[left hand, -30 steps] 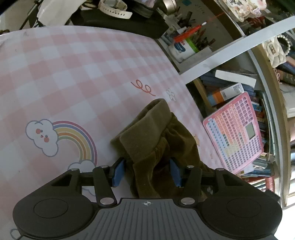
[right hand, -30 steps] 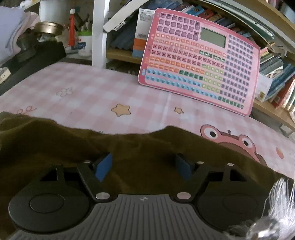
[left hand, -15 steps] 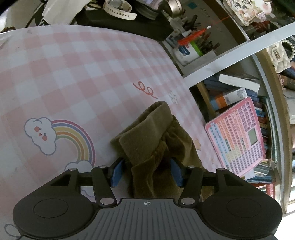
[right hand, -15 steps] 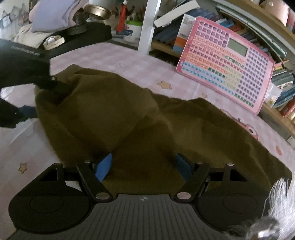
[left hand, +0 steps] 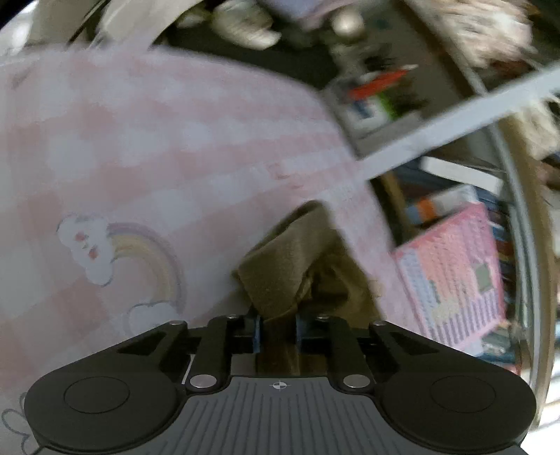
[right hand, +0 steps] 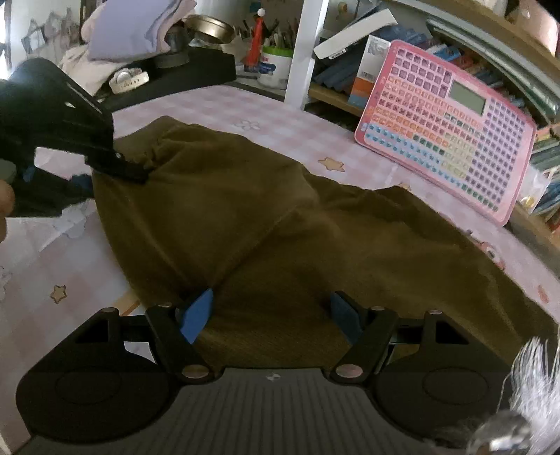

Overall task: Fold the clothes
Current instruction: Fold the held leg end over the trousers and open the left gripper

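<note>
The desk (right hand: 245, 101), under a pink checked cloth printed with stars and a rainbow (left hand: 147, 252), carries nearly everything in view. Spread across its middle lies the garment (right hand: 280, 210), olive-brown and soft, rumpled, with a gathered end toward the left in the right wrist view. A pink toy keyboard (right hand: 451, 119) leans against the bookshelf (right hand: 336, 73) at the desk's far edge, apart from the garment. A white pen cup (right hand: 273, 66) stands on the shelf beside a white post, and a folded lilac cloth (right hand: 129, 28) sits on the dark stand further left.

The left gripper (left hand: 277, 332) has its jaws drawn close together, pinching a bunched fold of the garment at the gathered end; this view is blurred. The same gripper (right hand: 115, 164) shows at the left of the right wrist view, biting the cloth's edge.

The right gripper (right hand: 271, 311) hangs low over the near part of the garment, jaws spread wide with cloth beneath them; whether the blue pads (right hand: 196, 315) touch it cannot be told.
</note>
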